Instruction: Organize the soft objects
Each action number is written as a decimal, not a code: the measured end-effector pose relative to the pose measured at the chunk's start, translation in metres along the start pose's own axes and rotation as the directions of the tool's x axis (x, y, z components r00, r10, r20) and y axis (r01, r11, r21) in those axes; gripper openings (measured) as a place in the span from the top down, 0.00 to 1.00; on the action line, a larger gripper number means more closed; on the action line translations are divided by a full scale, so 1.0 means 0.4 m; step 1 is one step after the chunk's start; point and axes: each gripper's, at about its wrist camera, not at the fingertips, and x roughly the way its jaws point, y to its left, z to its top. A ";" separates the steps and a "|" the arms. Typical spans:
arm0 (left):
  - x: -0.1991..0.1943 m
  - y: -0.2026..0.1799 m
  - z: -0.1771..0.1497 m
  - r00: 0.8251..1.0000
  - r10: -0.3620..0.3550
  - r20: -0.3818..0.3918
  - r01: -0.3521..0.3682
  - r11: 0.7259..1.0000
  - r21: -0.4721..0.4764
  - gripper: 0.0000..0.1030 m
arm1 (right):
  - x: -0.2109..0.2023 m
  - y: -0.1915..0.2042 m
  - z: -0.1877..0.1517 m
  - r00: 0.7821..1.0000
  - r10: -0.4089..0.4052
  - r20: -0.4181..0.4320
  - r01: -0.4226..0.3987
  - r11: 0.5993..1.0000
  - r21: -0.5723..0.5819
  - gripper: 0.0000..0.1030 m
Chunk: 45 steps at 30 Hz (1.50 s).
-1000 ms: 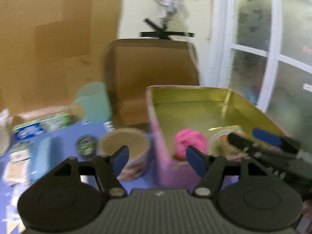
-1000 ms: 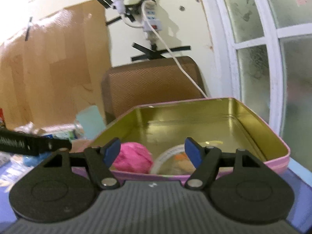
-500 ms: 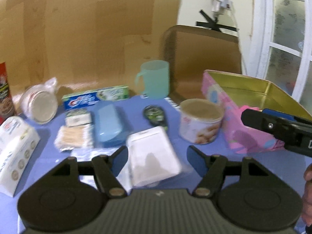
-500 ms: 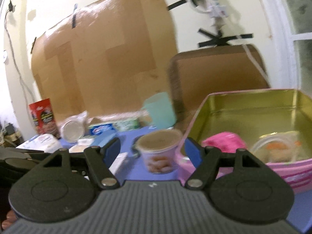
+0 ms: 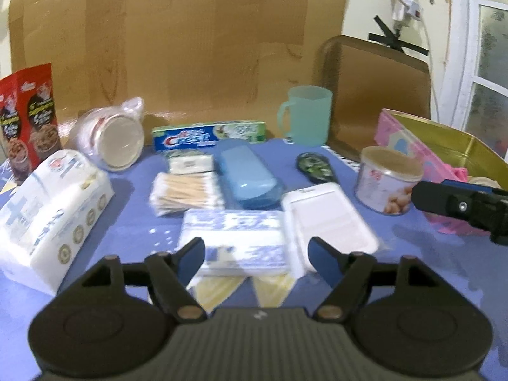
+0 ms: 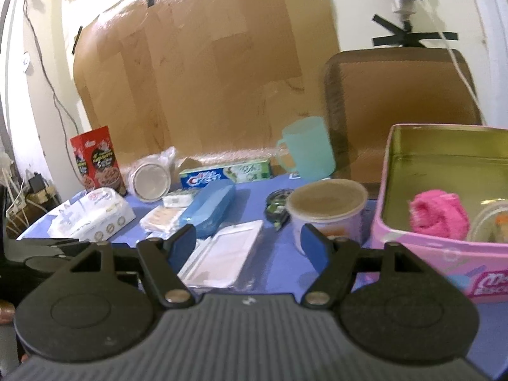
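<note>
Pink tin [image 6: 438, 250] open, gold inside: pink fluffy cloth [image 6: 439, 214] against its near wall, a clear-wrapped round item [image 6: 492, 225] beside it at the right. Lidded round tub [image 6: 327, 209] stands just left of the tin.

Worktop [image 5: 133, 219] crowded through the middle: tissue pack [image 5: 235, 241], white flat packet [image 5: 327, 219], blue case [image 5: 247, 174], cotton swabs [image 5: 187, 190]. Bare blue strip along the near edge.

Left tongs [image 5: 255, 254] empty, jaws opening above the tissue pack. Right tongs [image 6: 247, 244] apart, empty.

A second ago both views faced the tin; now they face the clutter to its left.
</note>
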 end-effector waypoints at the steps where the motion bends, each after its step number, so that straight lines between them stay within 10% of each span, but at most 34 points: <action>1: 0.000 0.007 -0.005 1.000 0.006 -0.001 -0.006 1.000 -0.007 0.28 | 0.006 0.007 0.000 1.000 0.004 -0.007 -0.004 1.000 -0.003 0.28; 21: -0.078 0.231 -0.070 0.976 0.124 0.177 -0.079 0.968 -0.239 0.25 | 0.340 0.241 0.100 0.939 0.203 -0.277 -0.239 0.965 -0.104 0.29; 32: -0.085 0.243 -0.075 0.971 0.117 0.208 -0.058 0.961 -0.271 0.22 | 0.544 0.307 0.068 0.905 0.035 -0.424 -0.153 0.957 -0.247 0.14; 45: -0.093 0.245 -0.079 0.966 0.120 0.229 -0.053 0.959 -0.280 0.14 | 0.222 0.279 0.110 0.981 0.175 -0.086 -0.194 0.925 -0.327 0.29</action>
